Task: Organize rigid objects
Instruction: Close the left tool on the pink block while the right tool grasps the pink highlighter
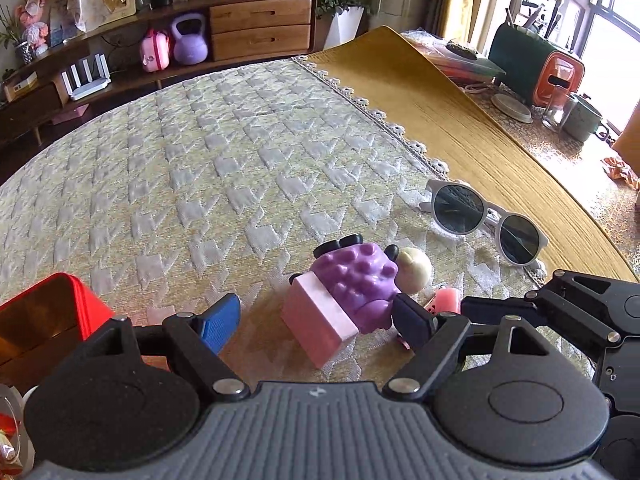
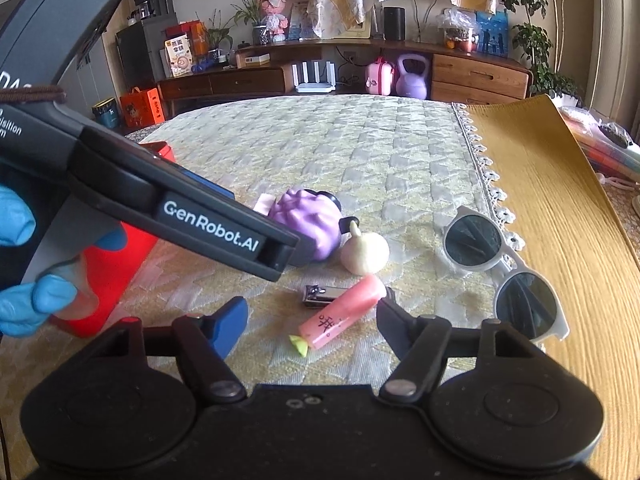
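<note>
A purple and pink toy block figure (image 1: 344, 300) lies on the quilted cloth between the open jaws of my left gripper (image 1: 316, 320); it also shows in the right wrist view (image 2: 308, 224). A cream garlic-shaped toy (image 2: 365, 255), a nail clipper (image 2: 320, 295) and a pink tube (image 2: 340, 316) lie beside it. My right gripper (image 2: 310, 320) is open, its jaws on either side of the pink tube. White sunglasses (image 2: 508, 272) lie to the right. A red box (image 1: 48, 320) stands at the left.
The left gripper body (image 2: 160, 200) crosses the right wrist view. A yellow mat (image 1: 460, 120) lies right of the quilted cloth (image 1: 200, 160). Cups and clutter (image 1: 560, 96) stand at the far right. A wooden cabinet (image 2: 400, 68) lines the back wall.
</note>
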The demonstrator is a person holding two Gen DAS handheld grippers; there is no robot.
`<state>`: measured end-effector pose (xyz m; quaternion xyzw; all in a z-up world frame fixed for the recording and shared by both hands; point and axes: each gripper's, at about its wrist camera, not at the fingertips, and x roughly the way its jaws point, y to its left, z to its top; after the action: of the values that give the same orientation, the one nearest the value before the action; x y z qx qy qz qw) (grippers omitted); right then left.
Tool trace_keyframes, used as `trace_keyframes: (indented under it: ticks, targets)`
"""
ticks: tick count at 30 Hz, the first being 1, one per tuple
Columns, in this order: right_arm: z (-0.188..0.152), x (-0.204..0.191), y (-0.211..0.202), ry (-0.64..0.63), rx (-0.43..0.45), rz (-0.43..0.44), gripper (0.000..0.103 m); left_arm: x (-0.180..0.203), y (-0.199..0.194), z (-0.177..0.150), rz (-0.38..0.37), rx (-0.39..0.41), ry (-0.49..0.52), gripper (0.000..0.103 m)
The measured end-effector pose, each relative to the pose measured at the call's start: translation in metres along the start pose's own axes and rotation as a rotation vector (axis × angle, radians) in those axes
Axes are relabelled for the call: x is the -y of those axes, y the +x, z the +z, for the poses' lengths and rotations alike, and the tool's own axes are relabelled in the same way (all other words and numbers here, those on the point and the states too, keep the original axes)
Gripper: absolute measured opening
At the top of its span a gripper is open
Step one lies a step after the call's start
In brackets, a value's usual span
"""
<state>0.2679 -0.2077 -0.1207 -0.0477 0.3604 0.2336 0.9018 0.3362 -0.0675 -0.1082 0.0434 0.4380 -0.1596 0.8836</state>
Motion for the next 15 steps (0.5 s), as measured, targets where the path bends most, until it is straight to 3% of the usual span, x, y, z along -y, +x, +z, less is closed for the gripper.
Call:
trace_keyframes:
  ticks: [3, 7, 11, 15]
  targets:
    - [-0.001, 0.002, 0.002, 0.008, -0.005, -0.005, 0.062, 0.001, 0.003, 0.002, -0.013, -0.008, -0.003, 0.083]
    - [-0.002, 0.003, 0.004, 0.011, -0.003, -0.024, 0.054, 0.004, 0.005, -0.001, -0.032, -0.027, -0.006, 0.064]
    - [-0.003, 0.006, 0.002, 0.023, 0.002, -0.040, 0.043, 0.007, 0.004, -0.005, -0.024, -0.029, 0.002, 0.054]
    - [-0.003, 0.008, 0.001, 0.028, 0.003, -0.055, 0.034, 0.007, 0.003, -0.009, -0.005, -0.039, -0.010, 0.034]
